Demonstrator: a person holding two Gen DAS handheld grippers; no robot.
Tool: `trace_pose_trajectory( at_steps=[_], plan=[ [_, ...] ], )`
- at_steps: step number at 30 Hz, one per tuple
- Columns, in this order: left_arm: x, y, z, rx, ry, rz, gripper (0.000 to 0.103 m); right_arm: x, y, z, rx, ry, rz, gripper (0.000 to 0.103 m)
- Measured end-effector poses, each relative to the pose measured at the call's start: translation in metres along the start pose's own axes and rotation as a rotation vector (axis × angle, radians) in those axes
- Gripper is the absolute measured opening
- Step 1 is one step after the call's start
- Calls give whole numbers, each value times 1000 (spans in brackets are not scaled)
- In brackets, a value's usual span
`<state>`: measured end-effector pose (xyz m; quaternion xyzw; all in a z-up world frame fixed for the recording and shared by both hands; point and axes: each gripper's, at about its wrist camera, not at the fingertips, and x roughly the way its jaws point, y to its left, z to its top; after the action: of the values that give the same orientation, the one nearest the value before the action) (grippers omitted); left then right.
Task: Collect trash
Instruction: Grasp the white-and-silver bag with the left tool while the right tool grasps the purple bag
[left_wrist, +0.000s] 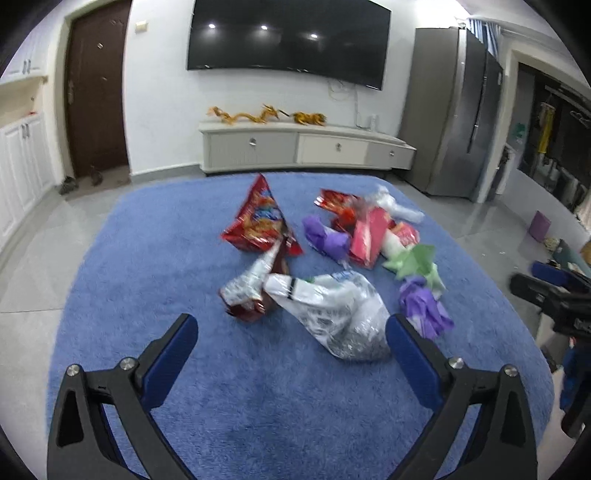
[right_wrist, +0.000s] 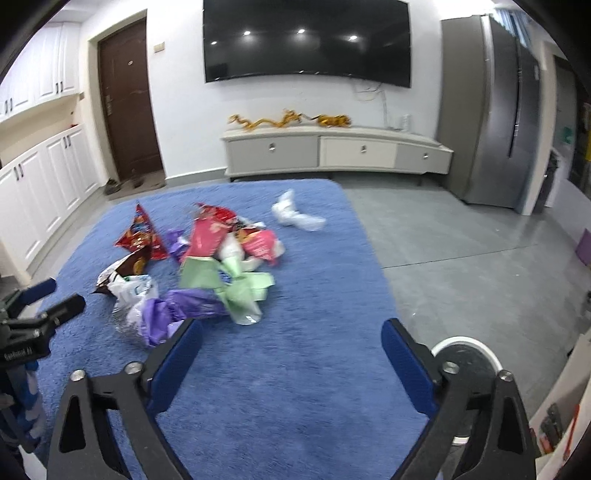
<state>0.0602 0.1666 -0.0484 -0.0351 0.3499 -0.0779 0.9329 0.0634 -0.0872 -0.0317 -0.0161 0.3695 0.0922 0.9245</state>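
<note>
Trash lies in a loose heap on the blue rug (left_wrist: 155, 266): a red snack bag (left_wrist: 260, 218), a white and silver bag (left_wrist: 340, 314), a pink packet (left_wrist: 369, 232), crumpled green paper (left_wrist: 415, 264) and purple paper (left_wrist: 424, 306). My left gripper (left_wrist: 291, 332) hangs open just short of the white and silver bag, nothing between its blue pads. In the right wrist view the same heap shows the pink packet (right_wrist: 207, 236), green paper (right_wrist: 236, 284), purple paper (right_wrist: 184, 310) and a white wad (right_wrist: 295, 214) lying apart. My right gripper (right_wrist: 291, 339) is open over bare rug (right_wrist: 295, 387), right of the heap.
A round white-rimmed bin (right_wrist: 465, 354) stands at the rug's right edge behind my right fingers. The left gripper shows at far left (right_wrist: 40, 310). Grey tiled floor (right_wrist: 461, 251) surrounds the rug. A TV cabinet (left_wrist: 306, 147), a dark door (left_wrist: 98, 88) and a fridge (left_wrist: 450, 125) line the far wall.
</note>
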Motion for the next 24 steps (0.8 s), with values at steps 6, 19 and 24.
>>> trace_pose_trajectory(
  at_steps=[6,19,24],
  plan=[
    [18,-9,1,-11,35,-94,92,17,11,3,-2,31,140,80],
    [37,10,-5,-90,112,-88,81,63,40,-7,36,168,457,60],
    [38,7,-5,-109,126,-93,82,66,31,-11,67,187,524,35]
  ],
)
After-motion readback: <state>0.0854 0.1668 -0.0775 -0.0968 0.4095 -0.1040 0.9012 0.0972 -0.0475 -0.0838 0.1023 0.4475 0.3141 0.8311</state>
